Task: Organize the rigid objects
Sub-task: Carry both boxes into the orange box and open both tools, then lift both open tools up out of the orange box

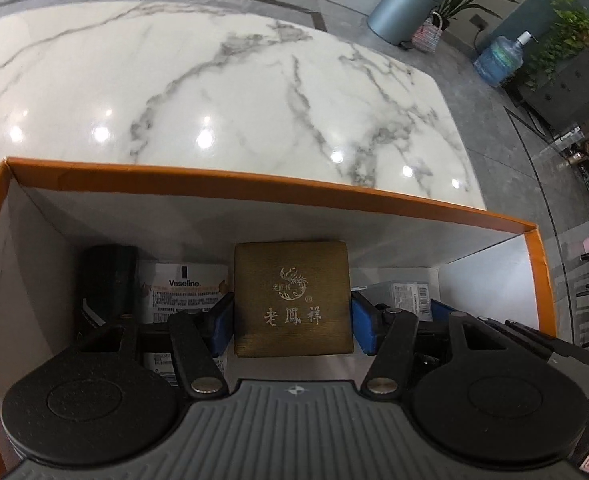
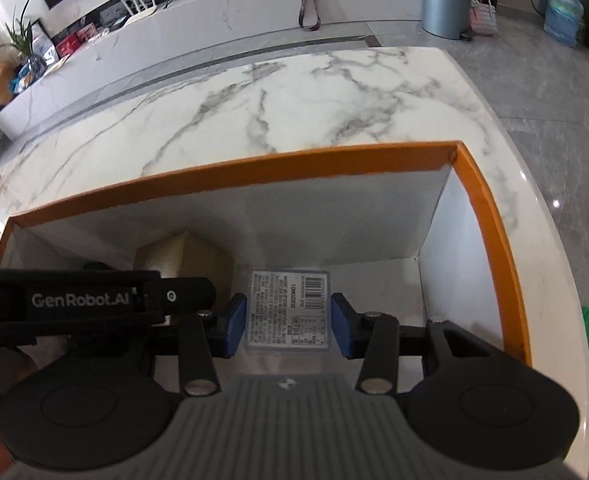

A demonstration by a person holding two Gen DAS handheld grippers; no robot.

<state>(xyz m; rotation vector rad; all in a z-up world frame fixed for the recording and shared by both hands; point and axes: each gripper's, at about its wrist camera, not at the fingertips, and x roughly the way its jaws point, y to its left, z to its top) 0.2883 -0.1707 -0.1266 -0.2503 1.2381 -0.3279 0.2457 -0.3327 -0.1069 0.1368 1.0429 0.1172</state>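
In the left wrist view, the left gripper (image 1: 292, 312) clamps a square bronze box (image 1: 292, 300) between its blue pads (image 1: 364, 322); the lid has a brushed metallic finish, a stamped emblem and a row of Chinese characters. It hangs inside an orange-rimmed carton (image 1: 254, 188) with white inner walls, near the middle of the far wall. On the carton floor lie one dark case (image 1: 108, 276) toward the left wall, one white Vaseline pack (image 1: 186, 286) beside it, and one small labelled box (image 1: 408, 294) to the right. The carton sits on a white marble counter (image 1: 234, 92) veined in grey. Beyond it are a grey floor, one pedal bin (image 1: 404, 4), one water jug (image 1: 498, 58) and potted plants.

In the right wrist view, the right gripper (image 2: 288, 322) pinches one flat clear-cased box (image 2: 288, 310) with a barcode label, low in the carton (image 2: 254, 168) near its right wall. The bronze box (image 2: 186, 256) shows left of it, partly behind the left gripper (image 2: 94, 300). The counter (image 2: 294, 92) runs toward a long white ledge (image 2: 214, 12).
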